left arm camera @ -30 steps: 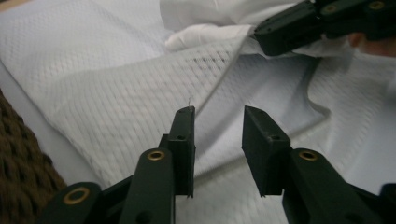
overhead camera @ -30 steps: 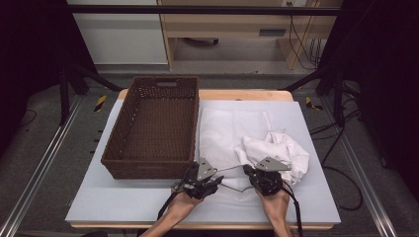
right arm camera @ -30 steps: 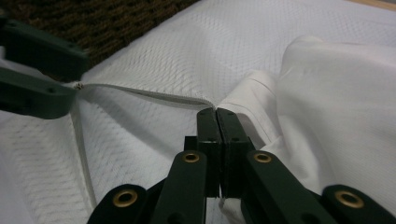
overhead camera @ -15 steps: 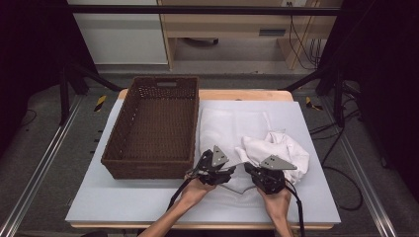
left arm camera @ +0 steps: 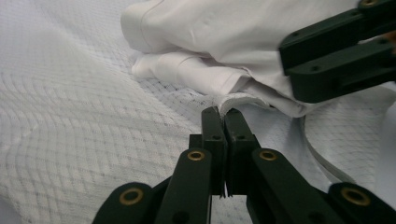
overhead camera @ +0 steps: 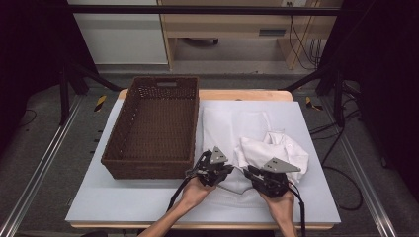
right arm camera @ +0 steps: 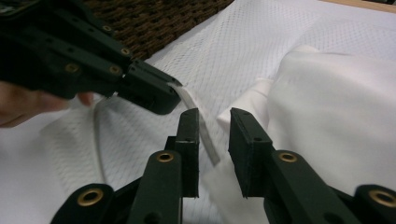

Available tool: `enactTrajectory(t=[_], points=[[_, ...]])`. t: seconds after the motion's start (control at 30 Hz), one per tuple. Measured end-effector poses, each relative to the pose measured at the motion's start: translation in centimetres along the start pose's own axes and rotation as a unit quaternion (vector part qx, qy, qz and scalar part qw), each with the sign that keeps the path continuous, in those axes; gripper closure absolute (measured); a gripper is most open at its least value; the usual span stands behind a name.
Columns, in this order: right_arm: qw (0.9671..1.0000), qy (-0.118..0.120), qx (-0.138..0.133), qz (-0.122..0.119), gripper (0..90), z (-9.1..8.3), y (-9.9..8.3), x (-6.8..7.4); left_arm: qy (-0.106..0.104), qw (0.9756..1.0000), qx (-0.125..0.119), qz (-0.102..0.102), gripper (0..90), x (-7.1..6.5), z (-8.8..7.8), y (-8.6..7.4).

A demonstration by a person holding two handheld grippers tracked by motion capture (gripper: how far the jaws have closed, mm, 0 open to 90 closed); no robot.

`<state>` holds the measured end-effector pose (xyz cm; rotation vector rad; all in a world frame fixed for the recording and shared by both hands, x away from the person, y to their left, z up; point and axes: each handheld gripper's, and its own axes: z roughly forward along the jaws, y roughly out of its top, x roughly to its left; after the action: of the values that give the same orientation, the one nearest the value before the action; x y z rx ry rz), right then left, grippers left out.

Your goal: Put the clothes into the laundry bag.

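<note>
Cloth [overhead camera: 232, 131] lies spread on the counter [overhead camera: 148, 200] beside the basket [overhead camera: 155, 126], its edge strip pinched in the clenched left claw [left arm camera: 219, 122] and lifted taut, apparently so the released right claw [right arm camera: 215, 122] can straddle it.

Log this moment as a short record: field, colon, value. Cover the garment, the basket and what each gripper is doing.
Surface: table under a pale mat
Garment: white mesh garment spread flat, its right part bunched into a heap
Basket: dark wicker basket, empty, left of the garment
Left gripper: jaws shut on a white strap at the garment's near edge
Right gripper: jaws open, the strap running between them, not yet clamped
Hands: both at the near edge of the garment
</note>
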<state>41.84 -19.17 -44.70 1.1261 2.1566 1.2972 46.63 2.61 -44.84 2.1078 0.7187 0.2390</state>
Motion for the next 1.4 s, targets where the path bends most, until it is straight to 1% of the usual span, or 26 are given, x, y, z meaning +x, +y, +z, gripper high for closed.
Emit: enactTrajectory(t=[0.07,0.17,0.23,0.3,0.33,0.37,0.43,0.47,0.5,0.57,0.63,0.7,0.73,0.77,0.83,0.9,0.93,0.97,1.03,1.07,1.13,1.17,1.2,1.27,1.33,1.4], points=[[1.0,0.006,0.003,0.003,72.4,-1.0,-0.8,0.0,-0.004,1.0,-0.003,-0.005,88.2,0.0,-0.1,0.0],[0.9998,-0.006,0.021,0.002,70.7,-1.7,-2.6,0.2,-0.009,0.9999,-0.006,-0.009,88.1,-0.1,-0.2,0.2],[0.9994,-0.015,0.031,0.004,70.4,-2.0,-4.0,0.4,-0.006,0.9999,-0.01,-0.006,88.1,-0.3,-0.2,0.1],[0.9992,-0.024,0.03,0.0,68.4,-2.2,-4.6,0.5,-0.003,0.9999,-0.01,-0.005,88.0,-0.4,-0.3,0.0],[0.9993,-0.03,0.022,-0.006,66.2,-2.3,-4.7,0.4,-0.003,0.9999,-0.012,-0.004,88.0,-0.5,-0.4,0.0],[0.9992,-0.036,0.013,-0.007,62.7,-2.4,-4.5,0.4,-0.001,0.9999,-0.014,-0.005,88.1,-0.5,-0.4,-0.1],[0.9988,-0.048,-0.008,-0.006,52.6,-2.7,-3.9,0.4,-0.001,0.9999,-0.013,-0.004,88.0,-0.6,-0.4,-0.2],[0.9985,-0.053,-0.012,-0.005,49.5,-2.6,-3.6,0.4,0.0,0.9999,-0.012,-0.002,88.0,-0.7,-0.5,-0.2],[0.9983,-0.058,-0.009,-0.005,47.7,-2.3,-3.4,0.4,-0.003,0.9999,-0.013,-0.002,88.0,-0.7,-0.5,-0.3],[0.9976,-0.067,0.014,-0.01,46.7,-1.2,-3.2,0.2,-0.001,1.0,-0.008,0.003,88.1,-0.8,-0.5,-0.5],[0.9968,-0.071,0.035,-0.009,50.9,0.1,-3.3,0.0,-0.007,1.0,-0.006,-0.004,88.1,-0.7,-0.5,-0.6],[0.9955,-0.079,0.05,-0.017,64.7,0.9,-3.5,-0.2,-0.005,1.0,-0.003,-0.003,88.1,-0.8,-0.3,-0.7],[0.9947,-0.084,0.058,-0.016,73.8,1.0,-3.4,-0.3,-0.004,1.0,-0.004,-0.003,88.1,-1.0,-0.2,-0.7],[0.9949,-0.082,0.057,-0.015,81.2,0.9,-3.4,-0.4,-0.003,1.0,-0.004,-0.001,88.1,-1.0,-0.2,-0.7],[0.9944,-0.091,0.054,-0.011,85.0,0.5,-3.1,-0.7,-0.002,1.0,-0.007,-0.003,88.1,-1.0,-0.3,-0.7],[0.9951,-0.092,0.037,-0.001,85.8,-0.4,-2.7,-1.1,-0.002,0.9999,-0.009,-0.01,88.2,-0.8,-0.4,-0.6],[0.9954,-0.092,0.026,-0.001,85.8,-1.0,-2.4,-1.3,-0.002,0.9999,-0.01,-0.013,88.2,-0.7,-0.4,-0.5],[0.996,-0.089,0.01,0.003,85.9,-1.7,-1.9,-1.4,0.0,0.9998,-0.012,-0.014,88.2,-0.6,-0.4,-0.4],[0.997,-0.072,-0.029,0.001,85.9,-3.2,-1.0,-1.4,0.005,0.9997,-0.012,-0.022,88.3,-0.6,-0.3,-0.2],[0.9971,-0.059,-0.048,0.0,85.8,-4.0,-0.5,-1.4,0.005,0.9995,-0.013,-0.027,88.3,-0.5,-0.2,0.0],[0.9959,-0.029,-0.086,0.002,85.8,-5.4,0.2,-1.1,0.005,0.9992,-0.013,-0.037,88.4,-0.4,0.2,0.4],[0.995,-0.009,-0.099,0.004,85.8,-5.9,0.4,-1.0,0.005,0.999,-0.014,-0.042,88.4,-0.3,0.3,0.6],[0.9943,0.006,-0.107,0.004,85.8,-6.1,0.5,-0.7,0.004,0.9988,-0.016,-0.046,88.4,-0.2,0.4,0.9],[0.9949,0.03,-0.096,0.005,85.8,-5.7,0.4,-0.2,0.002,0.998,-0.023,-0.059,88.5,-0.2,0.4,1.5],[0.9959,0.05,-0.075,0.005,85.8,-4.4,-0.2,0.4,0.006,0.9977,-0.031,-0.06,88.5,-0.3,0.1,2.2],[0.9972,0.059,-0.044,0.004,85.8,-2.7,-0.9,0.9,0.009,0.9976,-0.039,-0.056,88.6,-0.5,-0.2,2.8]])
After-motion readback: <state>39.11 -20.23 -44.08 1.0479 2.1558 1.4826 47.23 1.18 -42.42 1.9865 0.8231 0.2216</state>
